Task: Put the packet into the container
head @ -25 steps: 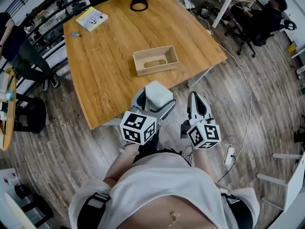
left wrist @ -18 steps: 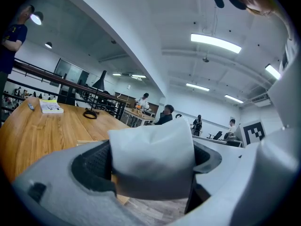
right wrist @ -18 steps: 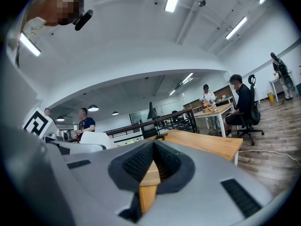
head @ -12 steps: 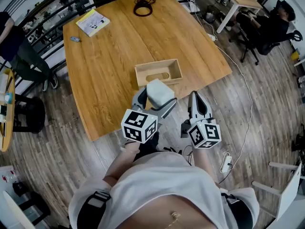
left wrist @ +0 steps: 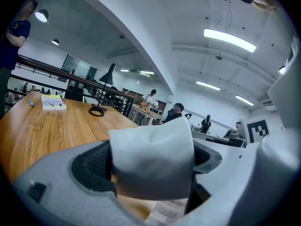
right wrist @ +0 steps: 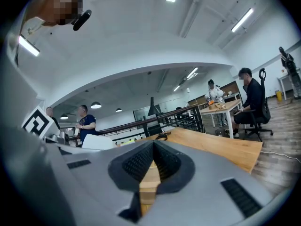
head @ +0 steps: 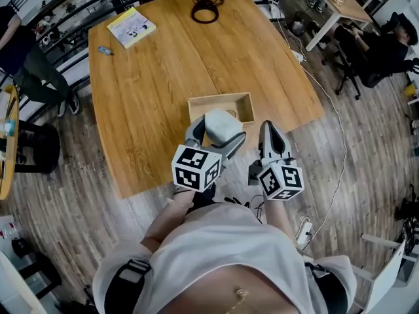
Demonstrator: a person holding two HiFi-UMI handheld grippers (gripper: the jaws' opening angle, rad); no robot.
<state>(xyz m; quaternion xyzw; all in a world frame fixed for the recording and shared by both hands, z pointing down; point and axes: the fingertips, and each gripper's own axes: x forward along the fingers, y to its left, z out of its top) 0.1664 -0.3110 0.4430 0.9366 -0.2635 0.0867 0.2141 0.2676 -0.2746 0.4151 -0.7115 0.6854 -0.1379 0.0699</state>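
Right now the one relation that matters is this: the open, light wooden rectangular container lies just ahead of the soft white packet, with its middle a little to the packet's right. In the head view the packet overlaps the box's near wall. The container's long axis runs side to side across the person, so its broad side faces the grippers. The box looks empty apart from a slot-shaped mark on its floor.

The left gripper has its jaws spread wide and clamped on the packet, one dark pad on each flank, and the left gripper view shows the packet filling the gap. The right gripper has its jaws pressed together on nothing and hangs beside the left one, off the container's right end. Both are about equally near, but the carrying left one is the one to reach forward, I judge.

The container sits near the front edge of a broad, bare-grained wooden table. A yellow-and-white booklet and a black coiled cable lie at its far side, well apart from the box. Around it is an open office with a grey-brown plank floor, ceiling strip lights, railings and other desks with people.
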